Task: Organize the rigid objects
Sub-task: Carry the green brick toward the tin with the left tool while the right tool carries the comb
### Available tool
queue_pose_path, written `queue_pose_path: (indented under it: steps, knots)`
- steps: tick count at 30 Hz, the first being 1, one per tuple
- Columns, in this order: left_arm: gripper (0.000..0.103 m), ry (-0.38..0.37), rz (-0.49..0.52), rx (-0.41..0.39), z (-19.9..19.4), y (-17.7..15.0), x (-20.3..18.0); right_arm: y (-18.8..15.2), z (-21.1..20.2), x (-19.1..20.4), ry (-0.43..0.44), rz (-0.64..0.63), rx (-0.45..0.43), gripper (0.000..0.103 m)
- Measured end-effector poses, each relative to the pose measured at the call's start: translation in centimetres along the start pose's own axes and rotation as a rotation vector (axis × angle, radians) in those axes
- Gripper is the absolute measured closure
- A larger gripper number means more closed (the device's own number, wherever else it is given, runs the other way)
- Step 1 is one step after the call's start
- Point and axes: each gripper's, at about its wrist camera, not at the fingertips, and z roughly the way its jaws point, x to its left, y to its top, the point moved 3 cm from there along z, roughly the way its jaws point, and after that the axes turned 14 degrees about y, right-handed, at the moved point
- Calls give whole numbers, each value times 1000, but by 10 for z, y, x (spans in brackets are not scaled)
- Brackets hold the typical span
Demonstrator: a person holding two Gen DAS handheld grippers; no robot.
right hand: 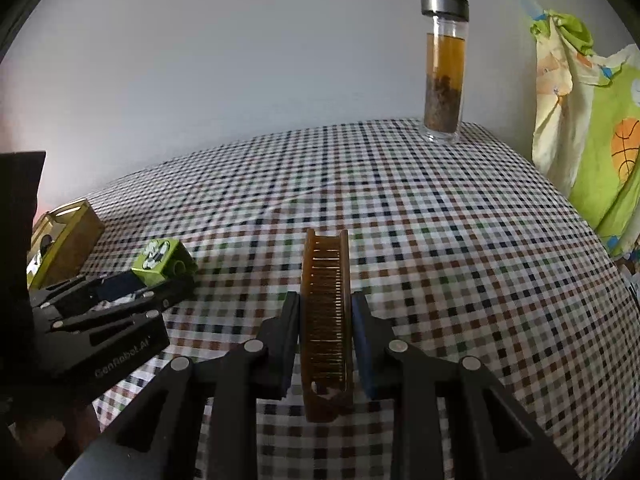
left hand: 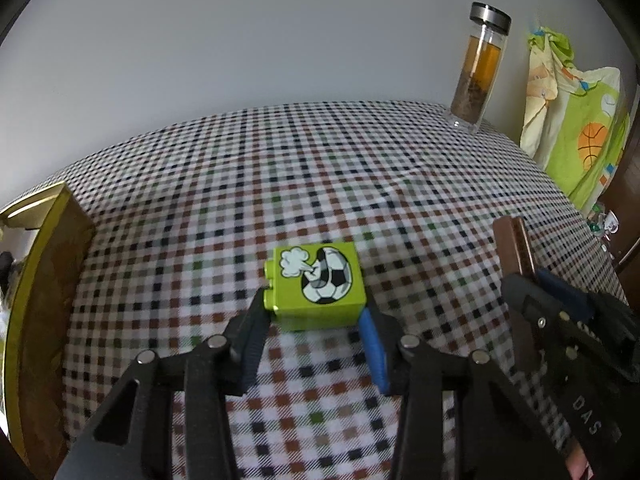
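Note:
A lime-green toy block [left hand: 316,284] with a football picture lies on the checked tablecloth [left hand: 280,184], studs facing left. My left gripper [left hand: 314,310] has its fingertips against the block's two sides, shut on it. The right wrist view shows the same block [right hand: 160,260] at the tip of the left gripper [right hand: 160,276]. My right gripper [right hand: 326,300] is shut on a brown comb [right hand: 326,280], which stands on edge between the pads and points forward. From the left wrist view the comb [left hand: 516,248] sticks up out of the right gripper [left hand: 552,292] at the right.
A yellow-brown open box [left hand: 44,280] [right hand: 68,236] sits at the table's left edge. A glass bottle of tea [left hand: 480,68] [right hand: 444,68] stands at the far right corner. A green and yellow cloth [left hand: 576,128] [right hand: 592,120] hangs beyond the right edge.

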Motion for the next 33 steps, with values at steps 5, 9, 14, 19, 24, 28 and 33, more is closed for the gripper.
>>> queue_pose_path:
  steps: [5,9,14,19,24,28,33]
  knots:
    - [60,12,-2,-8,-9,-11,11,0,-6,13,5,-2,-41,75]
    - [60,11,-9,-18,-16,-19,19,0,-14,17,20,2,-89,75]
    - [60,-6,-40,-26,-22,-26,37,1,-16,27,45,4,-120,75]
    - [60,-6,-67,-54,-33,-34,53,1,-19,39,63,10,-155,75]
    - [60,21,-58,-106,-47,-39,57,-1,-20,50,72,13,-170,75]
    - [60,17,-60,-144,-57,-42,61,-2,-19,59,80,9,-172,75]
    - [60,12,-85,-164,-63,-46,70,-3,-18,72,85,-5,-176,75]
